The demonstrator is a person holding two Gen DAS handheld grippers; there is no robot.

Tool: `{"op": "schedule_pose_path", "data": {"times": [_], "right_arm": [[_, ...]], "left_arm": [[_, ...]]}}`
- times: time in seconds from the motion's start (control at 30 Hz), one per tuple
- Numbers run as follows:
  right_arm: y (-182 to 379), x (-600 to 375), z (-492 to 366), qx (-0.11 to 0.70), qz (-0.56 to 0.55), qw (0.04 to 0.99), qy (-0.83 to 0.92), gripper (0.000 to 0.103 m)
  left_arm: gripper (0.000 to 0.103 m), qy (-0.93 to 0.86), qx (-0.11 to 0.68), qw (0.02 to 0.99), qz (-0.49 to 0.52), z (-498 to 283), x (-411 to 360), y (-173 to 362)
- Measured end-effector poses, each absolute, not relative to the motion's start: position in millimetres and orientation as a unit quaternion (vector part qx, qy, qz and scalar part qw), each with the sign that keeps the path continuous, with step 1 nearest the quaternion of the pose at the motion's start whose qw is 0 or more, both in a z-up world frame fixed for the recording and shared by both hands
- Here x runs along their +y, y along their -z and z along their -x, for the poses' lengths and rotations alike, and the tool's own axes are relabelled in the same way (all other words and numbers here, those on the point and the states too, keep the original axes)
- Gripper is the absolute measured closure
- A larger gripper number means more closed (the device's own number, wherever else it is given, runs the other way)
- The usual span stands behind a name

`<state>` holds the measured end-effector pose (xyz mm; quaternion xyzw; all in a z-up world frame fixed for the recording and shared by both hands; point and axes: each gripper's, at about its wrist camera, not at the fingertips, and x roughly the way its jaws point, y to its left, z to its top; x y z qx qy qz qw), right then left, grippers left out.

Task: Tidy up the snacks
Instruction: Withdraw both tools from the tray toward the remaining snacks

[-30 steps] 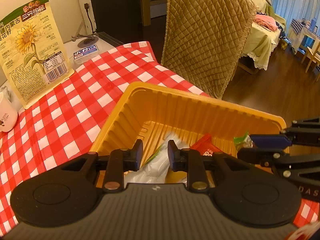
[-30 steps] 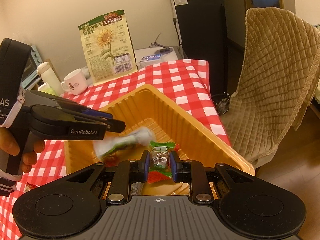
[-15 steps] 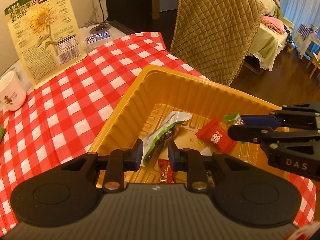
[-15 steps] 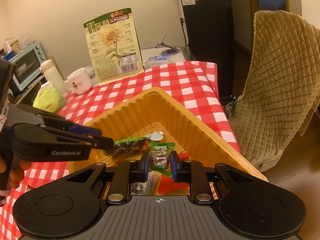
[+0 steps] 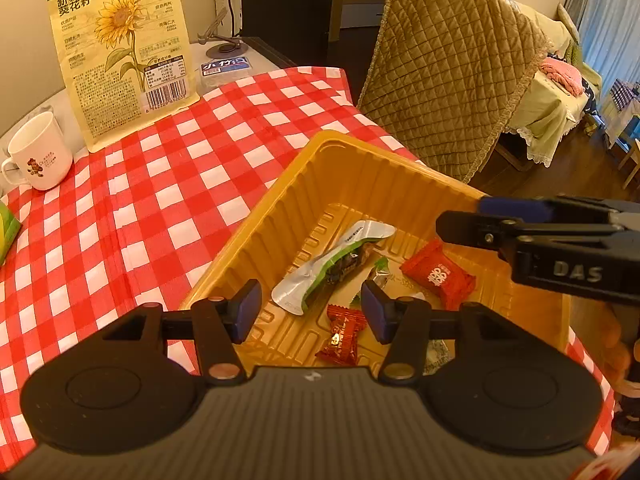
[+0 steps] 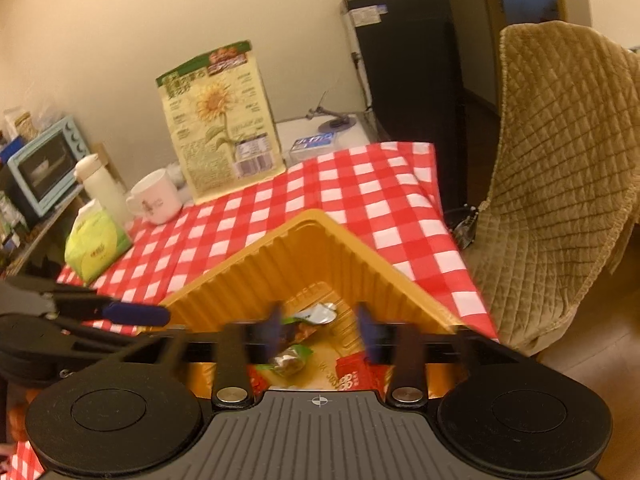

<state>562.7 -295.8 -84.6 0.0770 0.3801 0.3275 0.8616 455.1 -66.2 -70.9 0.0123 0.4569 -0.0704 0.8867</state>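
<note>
Snacks lay loose on the floor of the yellow tray [image 5: 352, 168]: a silver-green packet [image 5: 332, 264] and red candies [image 5: 438, 274]. Both the left gripper [image 5: 311, 312] and right gripper [image 6: 318, 330] had jaws opening, nothing pinched between them. Releasing well meant parting fully above the tray, then lifting clear without snagging wrappers.

Your left gripper [image 5: 311, 307] hangs over the yellow tray [image 5: 352, 168], its jaws opening with nothing pressed between them. Inside the tray, a silver-green packet [image 5: 332, 264] lies loose on the floor, a small red candy [image 5: 342, 336] nearer you, and a red square packet [image 5: 438, 274] toward the tray's right side. Your right gripper [image 5: 460, 220] reaches in over the tray's right rim. The sunflower-seed bag [image 5: 120, 48] stands well beyond the tray, a white mug [image 5: 38, 158] to the tray's far left.
</note>
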Motion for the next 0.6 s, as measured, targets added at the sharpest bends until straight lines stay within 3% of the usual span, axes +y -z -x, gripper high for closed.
{"op": "schedule_pose_path", "data": {"times": [0.03,0.3,0.6], "right_arm": [[83.6,-299.9,-560.7,0.374,-0.085,0.865,-0.323,0.030],[83.1,-320.2,-551.0,0.399,-0.091,0.859,-0.307,0.022],[72.9,-345.6,-531.6,0.416,-0.095,0.856,-0.292,0.011]], "left_arm": [[0.048,0.072,0.455,0.887,-0.016,-453.6,-67.4,69.9],[0.032,0.074,0.445,0.892,-0.016,-440.6,-75.6,63.8],[0.023,0.074,0.434,0.898,-0.009,-417.0,-80.3,52.2]]}}
